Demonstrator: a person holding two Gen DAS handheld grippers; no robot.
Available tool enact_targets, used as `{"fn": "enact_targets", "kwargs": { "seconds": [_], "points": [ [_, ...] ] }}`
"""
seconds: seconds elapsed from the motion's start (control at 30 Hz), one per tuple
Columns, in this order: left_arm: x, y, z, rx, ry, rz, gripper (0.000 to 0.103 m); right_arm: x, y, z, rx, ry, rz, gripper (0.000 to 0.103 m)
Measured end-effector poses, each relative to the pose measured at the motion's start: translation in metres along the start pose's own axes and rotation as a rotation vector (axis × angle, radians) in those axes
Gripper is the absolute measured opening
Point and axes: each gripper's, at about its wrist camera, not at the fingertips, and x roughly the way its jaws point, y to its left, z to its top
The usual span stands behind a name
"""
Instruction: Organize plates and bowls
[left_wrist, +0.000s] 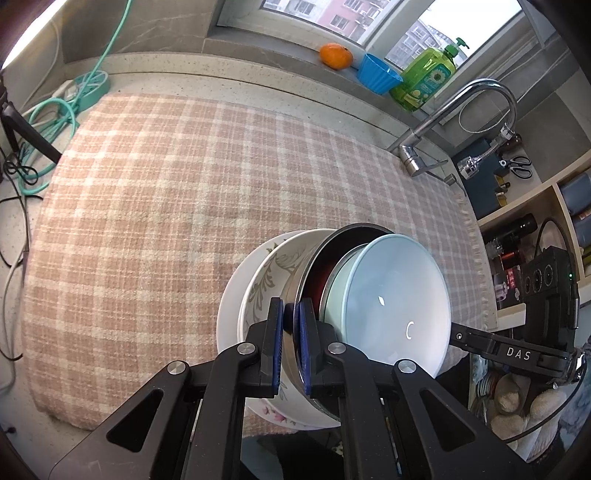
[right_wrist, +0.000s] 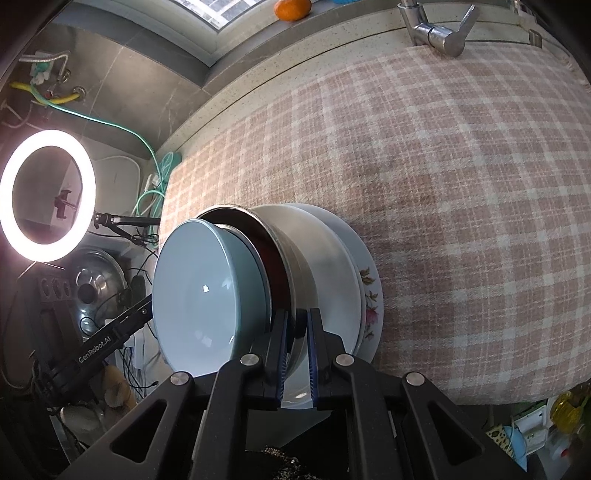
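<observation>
The other gripper's arm shows in each wrist view, and both carry writing: "DAS" on the black arm at the right of the left wrist view, and "GenRobot.AI" on the arm at the lower left of the right wrist view. The green bottle (left_wrist: 424, 79) on the window ledge has a sunflower label, but its words are too small to read.

The stack of dishes (left_wrist: 332, 295) sits at the near edge of the counter, on the pink checked cloth (left_wrist: 184, 203). It is nested: a pale blue bowl (left_wrist: 395, 299) sits in a grey-green bowl, that one lies inside a steel bowl (right_wrist: 295, 251) with a dark red inside, and under them are a white bowl with a grey leaf pattern (left_wrist: 266, 280) and a flowered plate (right_wrist: 371, 295).

The left gripper (left_wrist: 291, 347) has its blue pads pressed onto the steel bowl's rim, one pad outside and one inside. The right gripper (right_wrist: 297, 354) pinches the same rim on the opposite side. Whether the stack rests on the cloth or is lifted just clear of it is hard to tell from these angles.

On the ledge, an orange (left_wrist: 335, 55) lies beside a blue ribbed cup (left_wrist: 378, 74); what the cup holds is out of sight. A tap (left_wrist: 454, 122) stands at the cloth's far right, and a lit ring lamp (right_wrist: 48, 195) stands at the left.
</observation>
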Motion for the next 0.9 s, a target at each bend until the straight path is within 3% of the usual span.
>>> {"fn": "enact_targets", "kwargs": {
  "seconds": [0.4,0.67,0.9],
  "points": [
    [0.0,0.001,-0.001,0.021,-0.001,0.011,0.007,-0.004,0.004,0.003,-0.033,-0.014,-0.007,0.012],
    [-0.01,0.001,0.0,0.034,-0.032,0.034,0.014,-0.015,0.007,0.002,-0.063,-0.051,-0.013,0.017],
    [-0.03,0.003,-0.002,0.045,-0.099,0.082,0.014,-0.03,0.01,-0.003,-0.097,-0.103,-0.041,0.019]
  ]
}}
